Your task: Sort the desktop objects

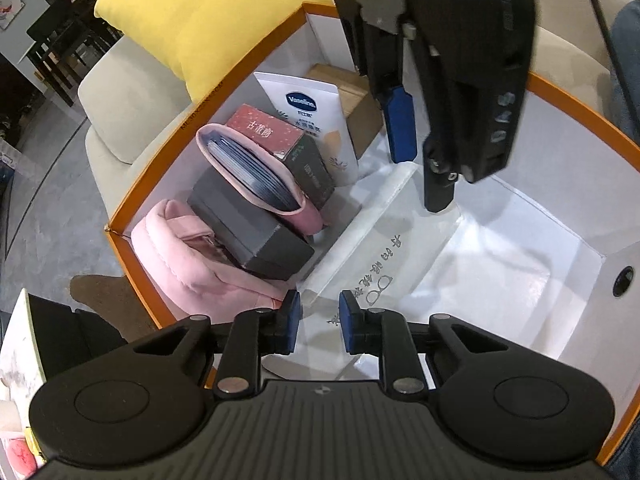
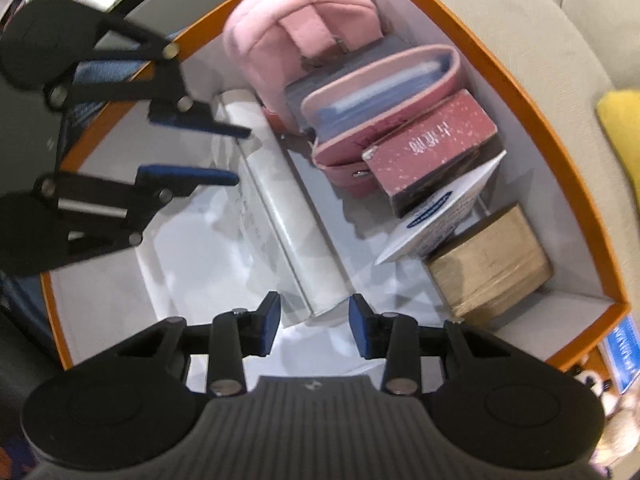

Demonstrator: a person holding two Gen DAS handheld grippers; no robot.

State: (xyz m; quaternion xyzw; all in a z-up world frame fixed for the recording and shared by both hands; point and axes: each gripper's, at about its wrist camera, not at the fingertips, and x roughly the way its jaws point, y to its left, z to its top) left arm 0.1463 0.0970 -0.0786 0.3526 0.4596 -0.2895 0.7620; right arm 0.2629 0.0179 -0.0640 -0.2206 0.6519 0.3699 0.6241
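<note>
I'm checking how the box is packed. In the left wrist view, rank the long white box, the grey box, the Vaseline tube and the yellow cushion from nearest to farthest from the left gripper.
From the left gripper:
1. Long white box, its near end just ahead of the fingertips.
2. Grey box, left of it.
3. Vaseline tube, leaning at the back.
4. Yellow cushion, outside the orange box.

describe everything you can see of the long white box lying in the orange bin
The long white box looks like glossy card, with grey printed characters and a glasses outline on one face. It lies flat on the floor of the orange bin, beside the row of stacked items and apart from them. One end sits between the left gripper's open pads, unpinched; the other points toward the right gripper.
</note>
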